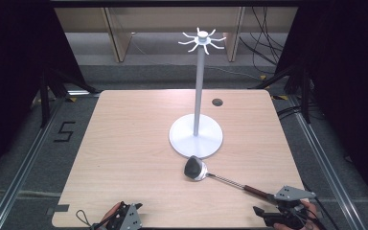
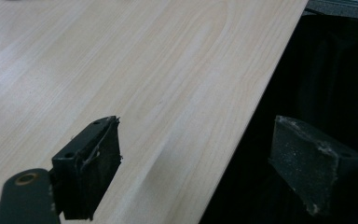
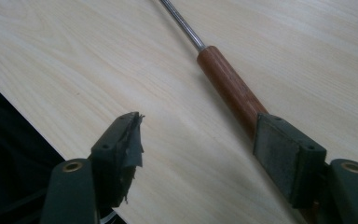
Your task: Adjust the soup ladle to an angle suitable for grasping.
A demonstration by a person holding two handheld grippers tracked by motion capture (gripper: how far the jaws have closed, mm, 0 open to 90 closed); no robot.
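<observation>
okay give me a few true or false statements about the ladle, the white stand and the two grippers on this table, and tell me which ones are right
1. The ladle lies flat on the table. True.
2. The ladle hangs from a hook of the white stand. False: the hooks are bare.
3. The right gripper is clamped on the wooden handle. False: its jaws stand open, the handle beside one of them.
4. The left gripper is open, with nothing between its jaws. True.
5. The ladle's bowl lies close to the stand's round base. True.

Left gripper (image 2: 196, 175) with black jaws spread wide, nothing between them, over the light wooden table (image 2: 135, 70) edge, darkness beyond
</observation>
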